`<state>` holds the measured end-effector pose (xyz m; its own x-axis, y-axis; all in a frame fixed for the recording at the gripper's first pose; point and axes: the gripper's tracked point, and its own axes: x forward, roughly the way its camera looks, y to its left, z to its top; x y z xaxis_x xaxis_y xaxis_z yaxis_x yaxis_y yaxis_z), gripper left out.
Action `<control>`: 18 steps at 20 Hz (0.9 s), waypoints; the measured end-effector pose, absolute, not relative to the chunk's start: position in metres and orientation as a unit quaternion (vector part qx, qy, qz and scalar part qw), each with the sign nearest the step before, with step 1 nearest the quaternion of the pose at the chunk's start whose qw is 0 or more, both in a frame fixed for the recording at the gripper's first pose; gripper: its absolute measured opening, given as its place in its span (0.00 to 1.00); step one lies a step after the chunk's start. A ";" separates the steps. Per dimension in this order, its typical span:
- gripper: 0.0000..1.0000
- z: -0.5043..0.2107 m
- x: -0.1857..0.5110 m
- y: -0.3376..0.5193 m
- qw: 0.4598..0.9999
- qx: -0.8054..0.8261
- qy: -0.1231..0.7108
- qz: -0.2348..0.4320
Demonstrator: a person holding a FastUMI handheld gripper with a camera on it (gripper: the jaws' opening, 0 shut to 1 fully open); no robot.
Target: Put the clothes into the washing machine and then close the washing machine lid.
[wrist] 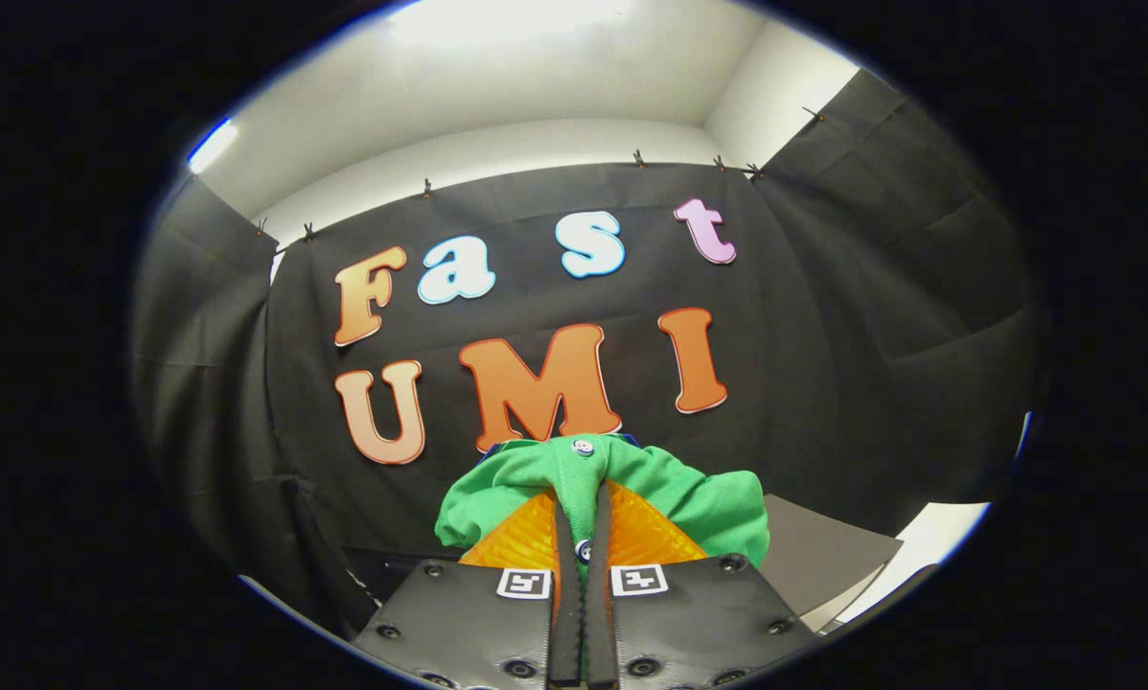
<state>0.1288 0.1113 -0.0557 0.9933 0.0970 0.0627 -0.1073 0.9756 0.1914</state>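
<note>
Green buttoned clothes (689, 494) are bunching over the tips of the claw (582, 522), whose two fingers are pinching a fold of the cloth tight between them, lifting it clear, presumably for carrying toward the washing machine.

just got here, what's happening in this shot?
A person is holding the tool, and its fingers are shut on a green garment with white buttons. The cloth is pinched between the fingers and bunches up around and over their tips. The tool is pointed at the booth's black wall, so the garment hangs lifted in the air. A pale flat surface lies beyond it. Nothing here tells how close it is to the washing machine.
</note>
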 end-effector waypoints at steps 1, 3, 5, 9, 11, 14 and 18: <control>0.09 -0.051 0.127 0.123 0.994 0.091 -0.029 0.055; 0.09 -0.042 0.125 0.148 0.994 0.081 -0.033 0.061; 0.09 -0.035 0.125 0.175 0.994 0.078 -0.037 0.070; 0.09 -0.040 0.136 0.235 0.991 0.075 -0.030 0.103; 0.09 -0.049 0.141 0.269 0.990 0.072 -0.021 0.122; 0.09 -0.073 0.147 0.324 0.984 0.080 0.007 0.158; 0.09 -0.109 0.150 0.392 0.973 0.104 0.036 0.203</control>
<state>0.1503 0.3921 -0.1088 0.9153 0.4018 -0.0278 -0.3869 0.8964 0.2164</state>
